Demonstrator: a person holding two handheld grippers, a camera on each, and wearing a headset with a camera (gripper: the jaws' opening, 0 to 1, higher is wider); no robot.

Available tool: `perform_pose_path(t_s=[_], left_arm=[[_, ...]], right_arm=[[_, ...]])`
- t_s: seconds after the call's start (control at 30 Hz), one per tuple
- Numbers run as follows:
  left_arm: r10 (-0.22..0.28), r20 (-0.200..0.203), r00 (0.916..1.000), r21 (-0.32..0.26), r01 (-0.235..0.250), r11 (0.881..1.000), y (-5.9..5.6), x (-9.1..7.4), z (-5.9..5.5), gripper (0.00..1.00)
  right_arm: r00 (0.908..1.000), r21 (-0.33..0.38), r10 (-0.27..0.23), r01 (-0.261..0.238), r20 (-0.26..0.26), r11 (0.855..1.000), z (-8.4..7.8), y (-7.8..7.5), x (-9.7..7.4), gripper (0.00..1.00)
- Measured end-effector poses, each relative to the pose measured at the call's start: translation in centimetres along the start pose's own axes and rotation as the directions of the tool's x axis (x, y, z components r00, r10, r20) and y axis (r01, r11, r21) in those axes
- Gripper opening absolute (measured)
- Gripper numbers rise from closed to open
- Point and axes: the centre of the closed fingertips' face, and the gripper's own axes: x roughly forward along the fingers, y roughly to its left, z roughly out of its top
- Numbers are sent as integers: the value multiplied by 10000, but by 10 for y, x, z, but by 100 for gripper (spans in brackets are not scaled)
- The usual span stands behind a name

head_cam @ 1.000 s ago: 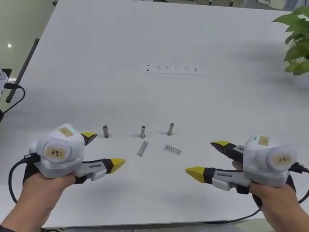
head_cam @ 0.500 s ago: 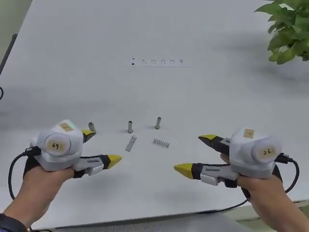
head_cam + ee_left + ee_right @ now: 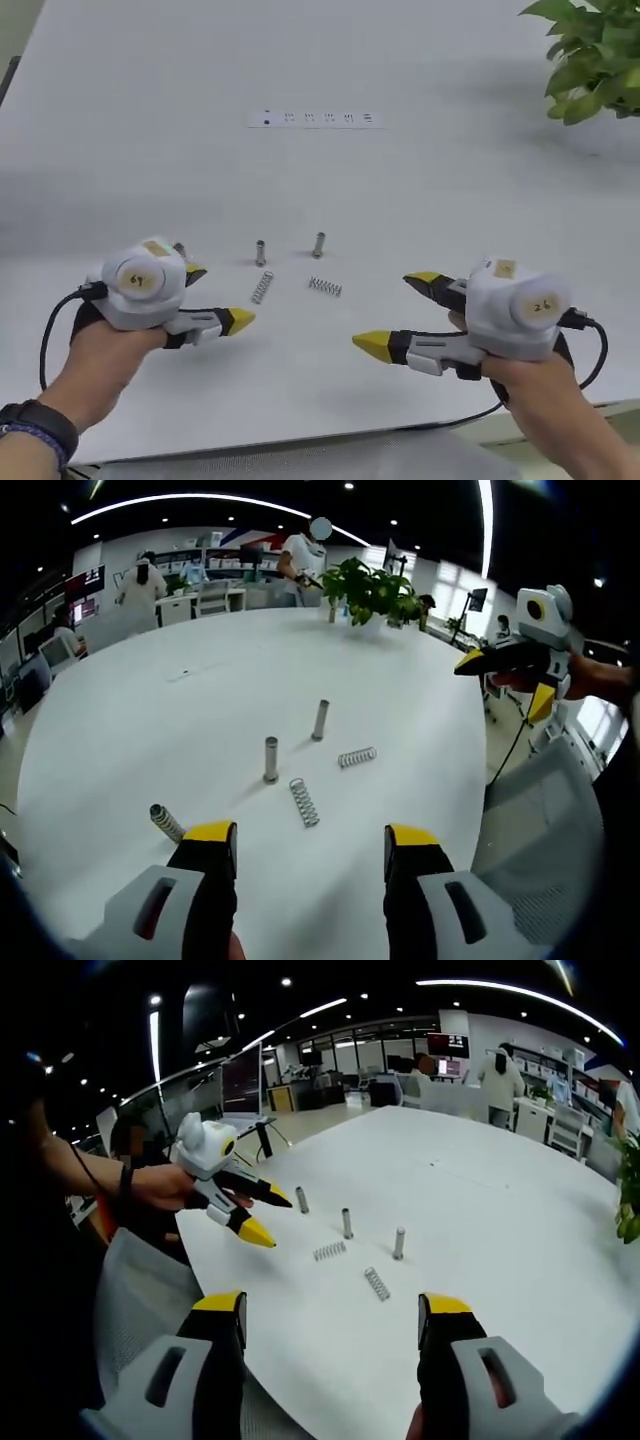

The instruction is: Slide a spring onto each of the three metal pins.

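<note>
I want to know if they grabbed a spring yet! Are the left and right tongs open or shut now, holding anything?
Left tongs: open, holding nothing.
Right tongs: open, holding nothing.

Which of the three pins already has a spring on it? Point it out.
The pin nearest the left gripper: coils wrap it. The middle pin and far pin are bare, with two springs lying loose beside them.
</note>
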Motion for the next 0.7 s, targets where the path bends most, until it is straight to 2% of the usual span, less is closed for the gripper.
perform_pose_path(t_s=[0.13,0.37,0.7], left_arm=[[-31,-63,10000,-135,30,9999,3,14,-5,50],[-50,-225,9997,-444,40,9990,-1,37,-15,42],[-125,-262,9996,-406,114,9991,-9,58,-16,27]], right_arm=[[10000,-5,39,-39,20,10000,1,1,2,69],[10000,-10,45,-45,18,10000,2,0,2,68],[10000,59,12,-11,-79,10000,-2,-1,0,67]])
